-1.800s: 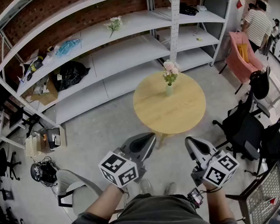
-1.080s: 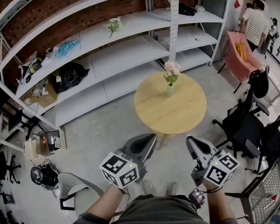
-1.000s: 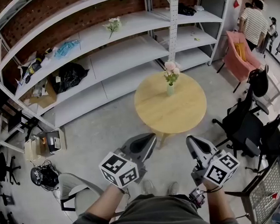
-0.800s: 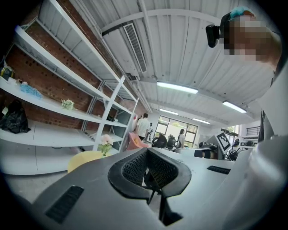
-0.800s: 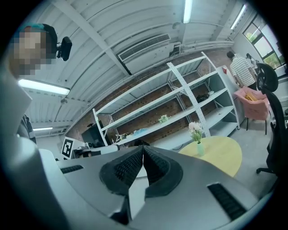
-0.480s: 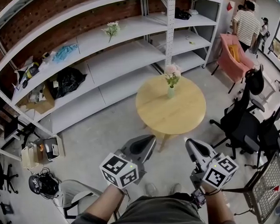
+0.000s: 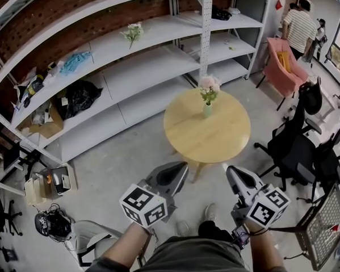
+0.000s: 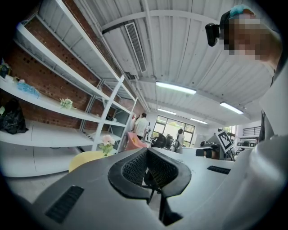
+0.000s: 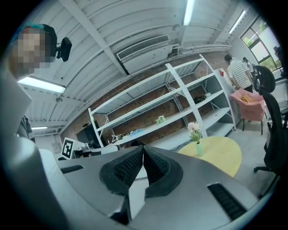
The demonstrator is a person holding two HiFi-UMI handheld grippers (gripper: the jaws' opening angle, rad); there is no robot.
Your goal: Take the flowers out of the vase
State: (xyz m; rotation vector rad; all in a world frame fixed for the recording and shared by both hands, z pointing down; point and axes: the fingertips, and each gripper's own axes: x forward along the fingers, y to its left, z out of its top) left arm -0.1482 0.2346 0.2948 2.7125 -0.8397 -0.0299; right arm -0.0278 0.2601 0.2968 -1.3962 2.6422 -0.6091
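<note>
Pink and white flowers [image 7: 208, 88] stand upright in a small pale green vase [image 7: 206, 109] near the far edge of a round wooden table [image 7: 215, 136]. My left gripper [image 7: 180, 170] and right gripper [image 7: 231, 172] are held side by side over the floor, well short of the table's near edge. Both point toward it, shut and empty. In the left gripper view the flowers [image 8: 107, 140] show small and far to the left of the closed gripper [image 8: 147, 155]. The right gripper view has the vase [image 9: 199, 148] on the table [image 9: 220, 155], to the right of the gripper [image 9: 142, 152].
White shelving [image 7: 138, 77] runs behind the table and carries another flower bunch [image 7: 131, 32]. Black office chairs [image 7: 298, 148] and a pink armchair [image 7: 284, 64] stand to the right, with a person [image 7: 298, 23] beyond. A grey chair [image 7: 93, 239] sits lower left, a wire basket [image 7: 325, 227] lower right.
The person has stepped toward the table and a shoe now shows on the floor between the grippers. Both grippers stay shut and side by side.
</note>
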